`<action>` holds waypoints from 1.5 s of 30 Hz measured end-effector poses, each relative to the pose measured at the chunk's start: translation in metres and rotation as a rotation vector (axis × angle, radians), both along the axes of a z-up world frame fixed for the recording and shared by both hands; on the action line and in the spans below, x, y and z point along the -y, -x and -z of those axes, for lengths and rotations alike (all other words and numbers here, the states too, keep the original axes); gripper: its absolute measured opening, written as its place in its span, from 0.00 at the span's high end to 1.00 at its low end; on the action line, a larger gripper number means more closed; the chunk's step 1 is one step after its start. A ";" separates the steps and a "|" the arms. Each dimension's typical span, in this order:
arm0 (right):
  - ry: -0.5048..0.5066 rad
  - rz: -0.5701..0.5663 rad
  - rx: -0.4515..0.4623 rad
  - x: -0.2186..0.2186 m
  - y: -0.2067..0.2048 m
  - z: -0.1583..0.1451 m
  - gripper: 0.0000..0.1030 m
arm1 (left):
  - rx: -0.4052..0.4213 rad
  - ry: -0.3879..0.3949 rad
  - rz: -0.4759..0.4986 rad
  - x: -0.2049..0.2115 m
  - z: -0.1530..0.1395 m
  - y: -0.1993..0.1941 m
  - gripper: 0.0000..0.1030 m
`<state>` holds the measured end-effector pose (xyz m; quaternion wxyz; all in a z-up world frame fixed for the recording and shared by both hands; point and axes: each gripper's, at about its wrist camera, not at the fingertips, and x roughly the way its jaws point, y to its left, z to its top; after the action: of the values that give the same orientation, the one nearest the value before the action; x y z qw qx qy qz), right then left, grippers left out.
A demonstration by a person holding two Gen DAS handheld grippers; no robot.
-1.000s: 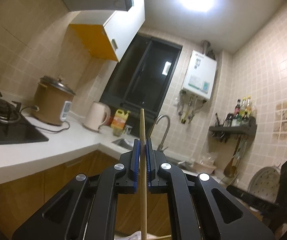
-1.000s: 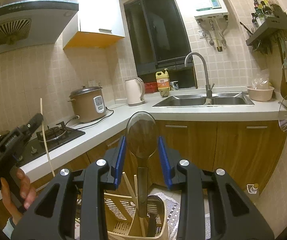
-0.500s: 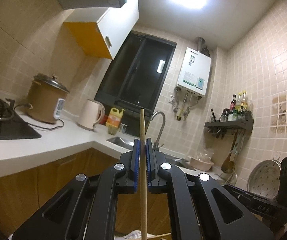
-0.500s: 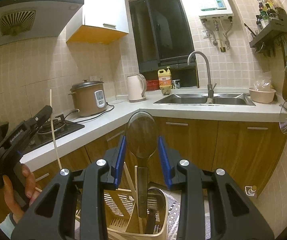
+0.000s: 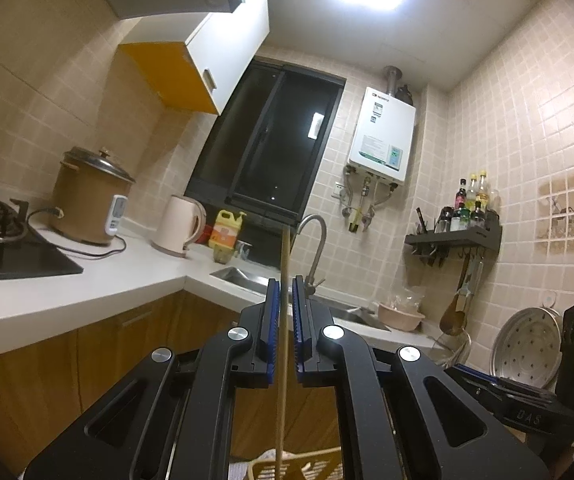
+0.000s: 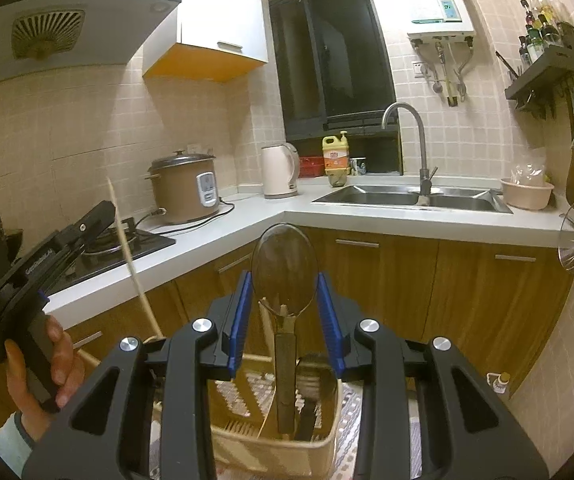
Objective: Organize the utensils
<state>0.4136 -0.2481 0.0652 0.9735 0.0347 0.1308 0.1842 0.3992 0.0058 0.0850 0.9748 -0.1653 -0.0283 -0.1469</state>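
Left gripper (image 5: 283, 332) fingers easing open around the upright chopstick (image 5: 283, 320) above the holder (image 6: 279, 444); right gripper (image 6: 285, 320) half-open, pinching the spoon (image 6: 285, 276); chopstick may topple outside.

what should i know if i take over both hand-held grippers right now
Left hand-held gripper: jaws opening, chopstick upright between them, its lower end down by the basket.
Right hand-held gripper: shut on the spoon at its bowl, handle pointing down into the basket.
Done: a black utensil already stands in the basket.
Left: let the chopstick and the spoon settle in the basket, then pull both clear.
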 end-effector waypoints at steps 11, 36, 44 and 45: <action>0.014 -0.008 -0.026 0.008 0.045 -0.008 0.50 | -0.044 -0.004 0.028 -0.010 -0.009 0.041 0.65; -0.029 0.099 0.012 -0.004 0.189 0.068 0.30 | -0.193 -0.165 -0.228 0.020 0.076 0.194 0.16; 0.008 0.156 0.002 0.003 0.181 0.093 0.29 | -0.186 -0.186 -0.299 0.025 0.094 0.191 0.11; 0.002 0.160 -0.002 0.004 0.179 0.097 0.29 | -0.187 -0.201 -0.319 0.027 0.097 0.189 0.11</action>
<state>0.2349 -0.2523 -0.0320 0.9850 0.0442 0.1290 0.1055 0.2102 -0.0215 -0.0124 0.9957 -0.0736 0.0513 0.0232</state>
